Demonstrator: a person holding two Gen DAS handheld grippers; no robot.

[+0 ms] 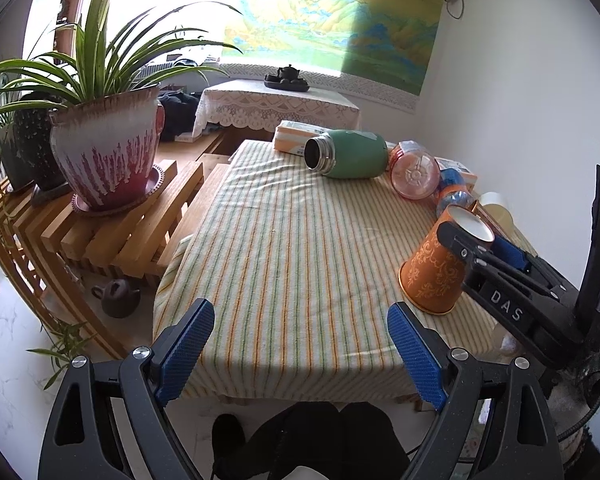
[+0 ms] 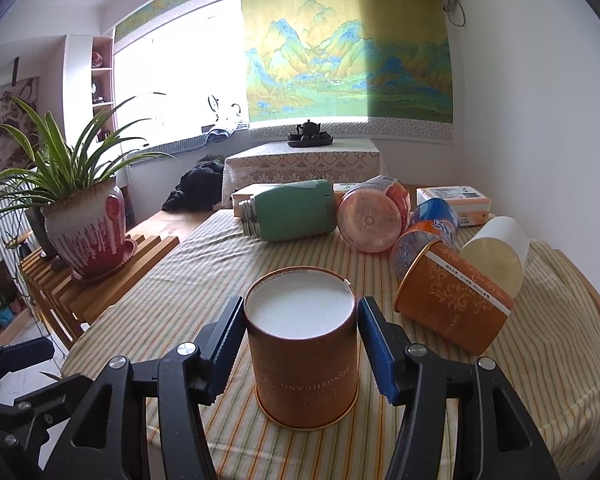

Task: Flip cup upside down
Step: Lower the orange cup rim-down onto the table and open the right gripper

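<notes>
An orange patterned paper cup (image 2: 304, 344) stands upside down on the striped tablecloth (image 2: 188, 280), white base up, rim on the cloth. My right gripper (image 2: 300, 344) brackets it near the base, its blue pads (image 2: 374, 344) close to or just touching the sides. In the left wrist view the same cup (image 1: 436, 264) sits at the table's right side with the right gripper (image 1: 476, 248) around its upper part. My left gripper (image 1: 300, 344) is open and empty over the table's near edge.
A second orange cup (image 2: 456, 296) lies on its side right of the first. Behind are a cream cup (image 2: 496, 256), a green flask (image 2: 296, 210), a pink jar (image 2: 370, 218), a blue bottle (image 2: 428, 232) and boxes (image 2: 452, 198). A potted plant (image 1: 108, 152) stands on a wooden rack at left.
</notes>
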